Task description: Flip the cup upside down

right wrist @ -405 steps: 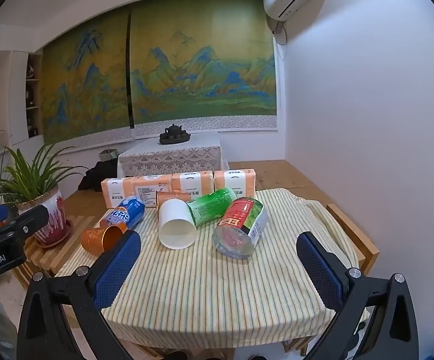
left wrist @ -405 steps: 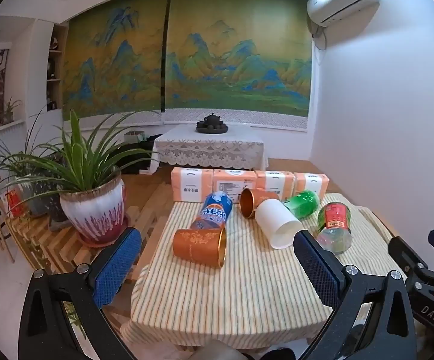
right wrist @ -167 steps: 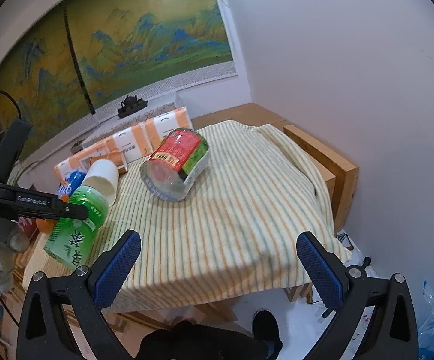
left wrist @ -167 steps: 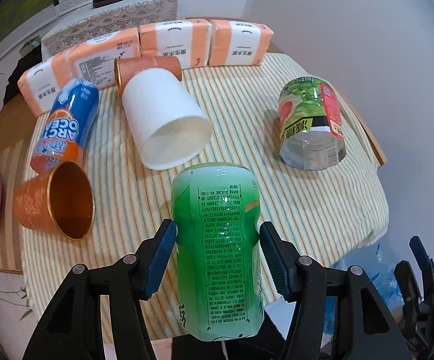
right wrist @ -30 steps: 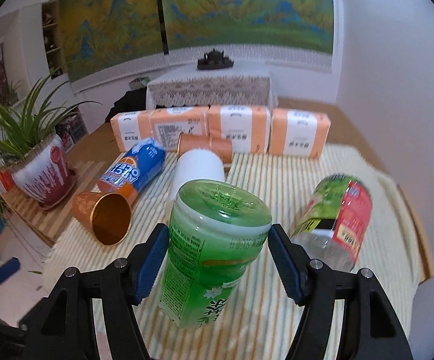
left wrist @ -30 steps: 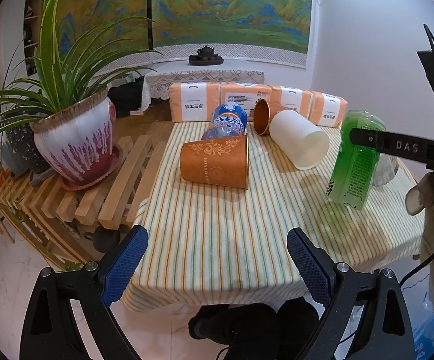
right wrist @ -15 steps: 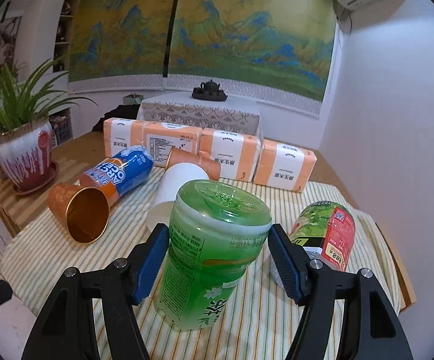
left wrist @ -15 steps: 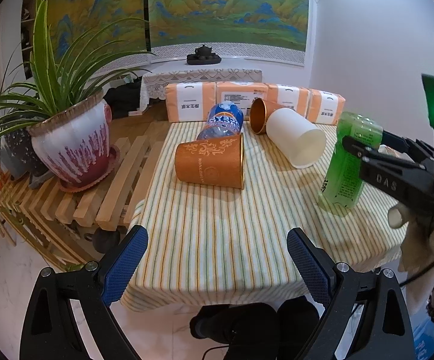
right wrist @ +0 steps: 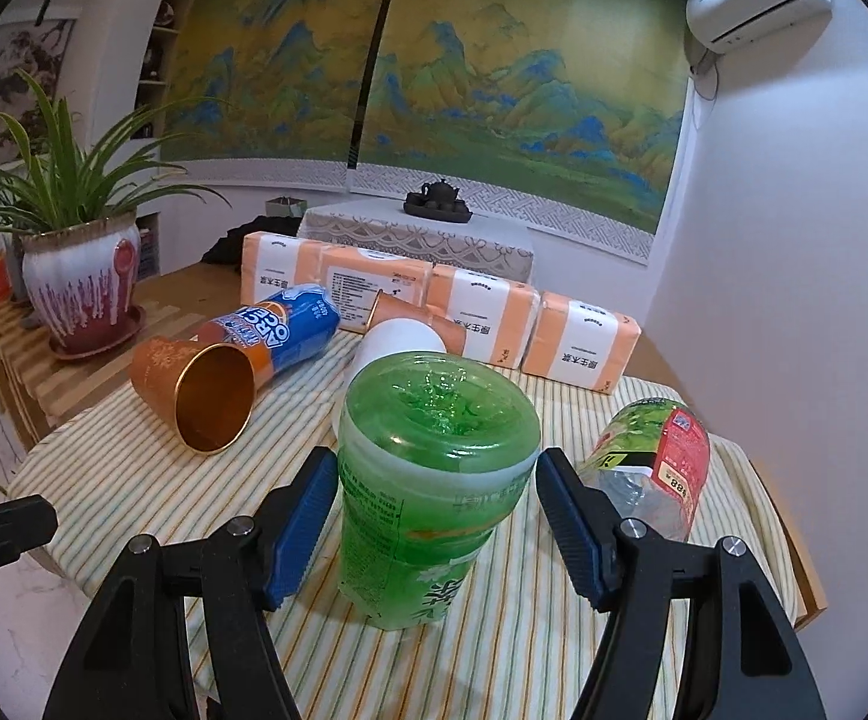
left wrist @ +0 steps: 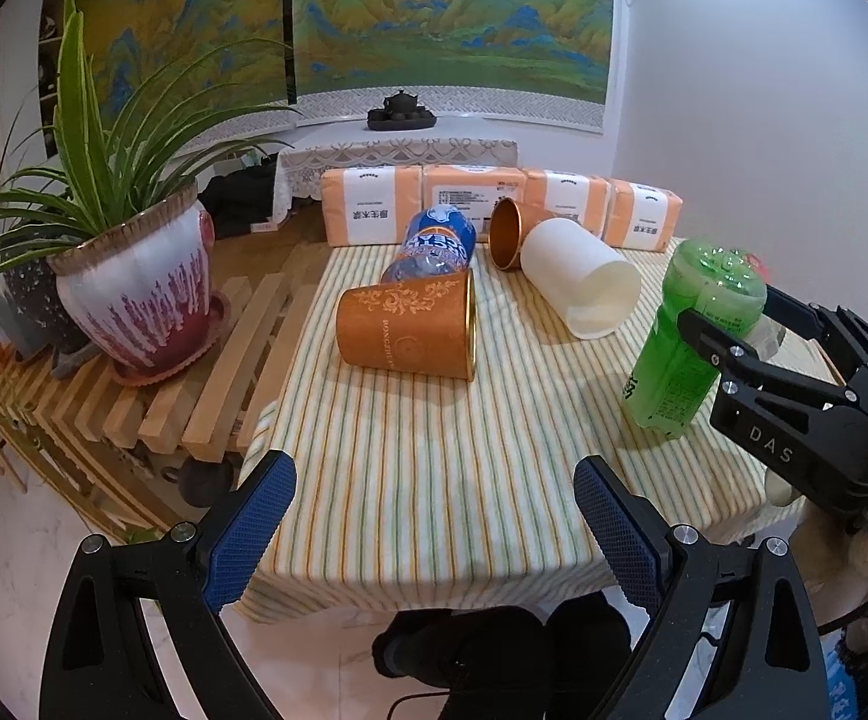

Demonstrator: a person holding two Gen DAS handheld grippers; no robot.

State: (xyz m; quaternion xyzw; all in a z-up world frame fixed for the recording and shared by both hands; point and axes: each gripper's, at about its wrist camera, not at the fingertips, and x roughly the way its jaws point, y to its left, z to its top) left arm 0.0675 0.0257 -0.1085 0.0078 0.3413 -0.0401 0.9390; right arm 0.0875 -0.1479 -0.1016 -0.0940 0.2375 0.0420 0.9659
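Standing base-up on striped tablecloth (right wrist: 493,648), green cup (right wrist: 434,480) between right gripper (right wrist: 436,516) pads, long axis vertical, slight tilt; jaws close around it, contact unclear. Left gripper (left wrist: 434,522) wide open, empty, well apart.

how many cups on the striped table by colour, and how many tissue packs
Green plastic cup: 1
Orange metallic cups: 2
White paper cup: 1
Blue labelled plastic cup: 1
Red and green labelled clear cup: 1
Orange and white tissue packs: 4
Total: 6 cups, 4 packs, 10 things
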